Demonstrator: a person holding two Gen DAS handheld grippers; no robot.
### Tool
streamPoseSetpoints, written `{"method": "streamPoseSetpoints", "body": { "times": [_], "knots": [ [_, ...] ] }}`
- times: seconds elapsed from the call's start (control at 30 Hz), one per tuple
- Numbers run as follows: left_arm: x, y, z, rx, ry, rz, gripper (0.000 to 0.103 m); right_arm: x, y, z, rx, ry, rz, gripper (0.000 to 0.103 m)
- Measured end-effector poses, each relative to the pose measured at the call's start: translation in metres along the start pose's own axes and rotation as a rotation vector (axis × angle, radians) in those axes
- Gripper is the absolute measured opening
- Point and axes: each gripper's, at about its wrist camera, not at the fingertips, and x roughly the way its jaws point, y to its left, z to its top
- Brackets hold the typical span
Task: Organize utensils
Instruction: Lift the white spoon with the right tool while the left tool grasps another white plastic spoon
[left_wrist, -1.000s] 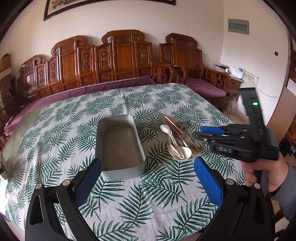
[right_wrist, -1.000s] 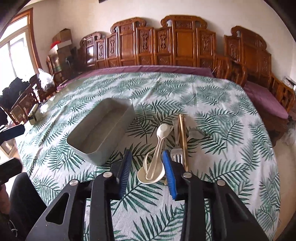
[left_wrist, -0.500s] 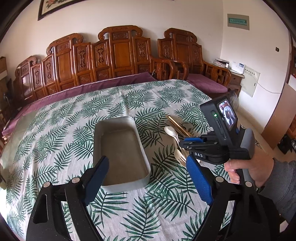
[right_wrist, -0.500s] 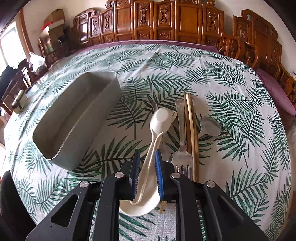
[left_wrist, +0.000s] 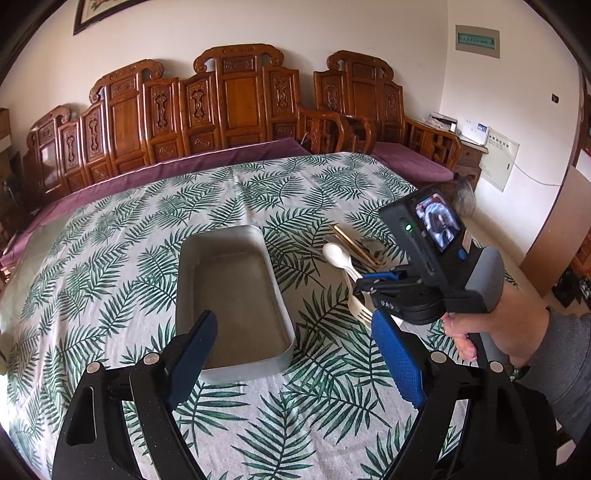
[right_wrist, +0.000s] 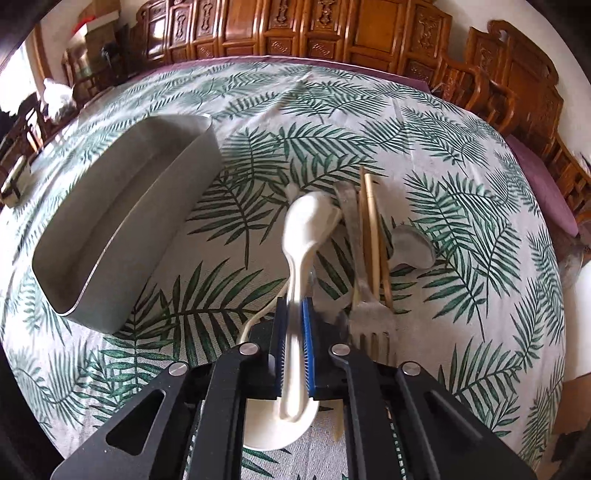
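In the right wrist view my right gripper (right_wrist: 295, 306) points steeply down at the utensil pile. Its jaws are closing, and the blue pads press on the handle of a white spoon (right_wrist: 306, 225), whose bowl looks blurred. Under it lies a wide cream spoon (right_wrist: 277, 432). Beside them lie a metal fork (right_wrist: 369, 317), wooden chopsticks (right_wrist: 371, 236) and a metal spoon (right_wrist: 410, 243). A grey tray (right_wrist: 110, 221) stands to the left with nothing in it. My left gripper (left_wrist: 293, 317) is open just above the near end of the tray (left_wrist: 236, 369). The left wrist view also shows the right gripper (left_wrist: 360, 282) on the white spoon (left_wrist: 334, 254).
A leaf-print cloth (left_wrist: 110, 258) covers the table. Carved wooden benches (left_wrist: 236, 99) with purple cushions line the far side. A person's hand (left_wrist: 495, 332) holds the right gripper at the table's right edge. A cream fork (left_wrist: 360, 312) pokes out under that gripper.
My right gripper has come down over the pile and narrowed its jaws onto the white spoon's handle. The left gripper has edged toward the tray with its jaws slightly narrower.
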Motion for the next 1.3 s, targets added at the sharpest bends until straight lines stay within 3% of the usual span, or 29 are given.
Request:
{"method": "streamPoseSetpoints", "body": {
  "times": [0.3,0.43,0.77,1.0,1.3],
  "knots": [
    [0.022,-0.018,0.006,0.014,0.038,-0.019,0.082,-0.041,-0.034,-0.013,0.109,-0.097,0.104,0.009],
    [0.037,-0.031,0.011,0.030,0.060,-0.031,0.080,-0.063,-0.044,-0.023,0.116,-0.132,0.099,0.009],
    [0.097,-0.057,0.023,-0.020,0.175,-0.122,0.056,-0.095,-0.079,-0.058,0.155,-0.159,0.064,0.009],
    [0.139,-0.074,0.033,-0.069,0.265,-0.144,0.041,-0.103,-0.103,-0.064,0.198,-0.177,0.059,0.009],
    [0.184,-0.071,0.029,-0.172,0.384,-0.136,0.029,-0.102,-0.119,-0.067,0.234,-0.175,0.052,0.009]
  ]
}}
